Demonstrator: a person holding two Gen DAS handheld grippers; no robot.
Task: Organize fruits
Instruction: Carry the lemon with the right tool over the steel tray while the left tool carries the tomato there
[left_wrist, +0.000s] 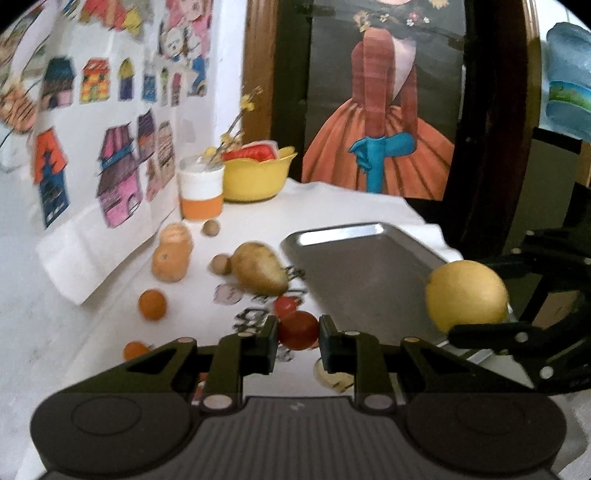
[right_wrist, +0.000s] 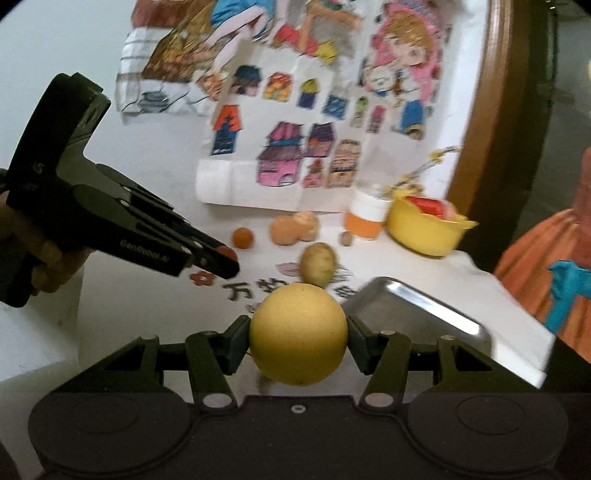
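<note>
Right wrist view: your right gripper (right_wrist: 298, 338) clamps the yellow lemon (right_wrist: 298, 334), both pads pressed on its sides, above the near-left corner of the metal tray (right_wrist: 436, 310). Tray bed is bare; its far rim sits near the yellow bowl (right_wrist: 424, 229). Your left gripper (left_wrist: 298, 341) is closed on a red tomato (left_wrist: 298, 329), low over the white cloth (left_wrist: 354, 199). A potato (left_wrist: 260, 273) lies just left of the tray's edge; small oranges (left_wrist: 152, 304) lie well apart toward the wall.
</note>
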